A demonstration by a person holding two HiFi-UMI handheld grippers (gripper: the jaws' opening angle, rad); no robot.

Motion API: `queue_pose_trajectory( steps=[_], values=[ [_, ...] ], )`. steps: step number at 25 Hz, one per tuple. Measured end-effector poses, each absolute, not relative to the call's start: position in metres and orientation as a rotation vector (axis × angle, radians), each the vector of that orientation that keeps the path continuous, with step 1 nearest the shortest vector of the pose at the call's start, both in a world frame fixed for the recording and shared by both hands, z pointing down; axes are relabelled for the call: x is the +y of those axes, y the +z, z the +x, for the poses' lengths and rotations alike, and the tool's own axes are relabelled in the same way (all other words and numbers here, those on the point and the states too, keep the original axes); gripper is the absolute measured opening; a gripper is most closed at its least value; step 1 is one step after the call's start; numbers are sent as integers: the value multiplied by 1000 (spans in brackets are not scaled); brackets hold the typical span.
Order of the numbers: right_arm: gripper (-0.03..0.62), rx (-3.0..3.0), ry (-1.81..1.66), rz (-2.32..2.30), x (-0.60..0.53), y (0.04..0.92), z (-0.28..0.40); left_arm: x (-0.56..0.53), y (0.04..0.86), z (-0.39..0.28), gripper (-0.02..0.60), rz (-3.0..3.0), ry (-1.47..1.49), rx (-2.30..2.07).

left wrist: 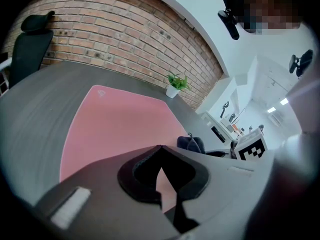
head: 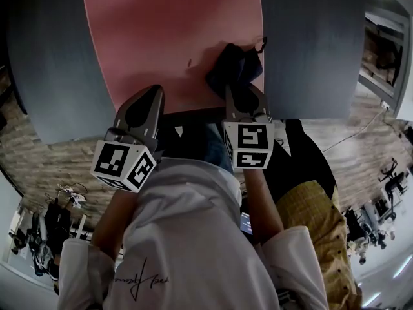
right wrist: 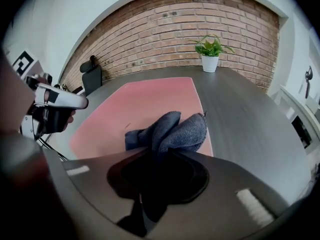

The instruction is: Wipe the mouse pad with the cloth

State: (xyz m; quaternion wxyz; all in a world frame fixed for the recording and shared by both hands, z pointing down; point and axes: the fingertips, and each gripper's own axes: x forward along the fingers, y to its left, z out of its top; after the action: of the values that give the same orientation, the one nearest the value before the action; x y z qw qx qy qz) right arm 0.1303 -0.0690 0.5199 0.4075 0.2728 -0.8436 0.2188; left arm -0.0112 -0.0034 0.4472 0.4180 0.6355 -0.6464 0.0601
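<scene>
A bunched dark-blue cloth (right wrist: 170,130), clamped in the right hand-held gripper (right wrist: 155,156), is laid on the pink mouse pad's (head: 161,37) near right corner, the wiping step seemingly begun and a sweep across the pad called for next, while the left hand-held gripper (left wrist: 160,148) is kept closed on nothing.

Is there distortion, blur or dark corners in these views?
Head view: dim, the table edges curved. Left gripper view: fisheye bends the brick wall; corners black. Right gripper view: same bending; cloth sharp, jaws near the lens dark.
</scene>
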Motion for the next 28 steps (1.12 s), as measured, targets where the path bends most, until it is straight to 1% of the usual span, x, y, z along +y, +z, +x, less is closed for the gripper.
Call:
queue_pose_trajectory(
  steps=[28],
  values=[
    [70,-2111,512,721,-64,521,122,28,454,-44,11,1510,78,-1670]
  ],
)
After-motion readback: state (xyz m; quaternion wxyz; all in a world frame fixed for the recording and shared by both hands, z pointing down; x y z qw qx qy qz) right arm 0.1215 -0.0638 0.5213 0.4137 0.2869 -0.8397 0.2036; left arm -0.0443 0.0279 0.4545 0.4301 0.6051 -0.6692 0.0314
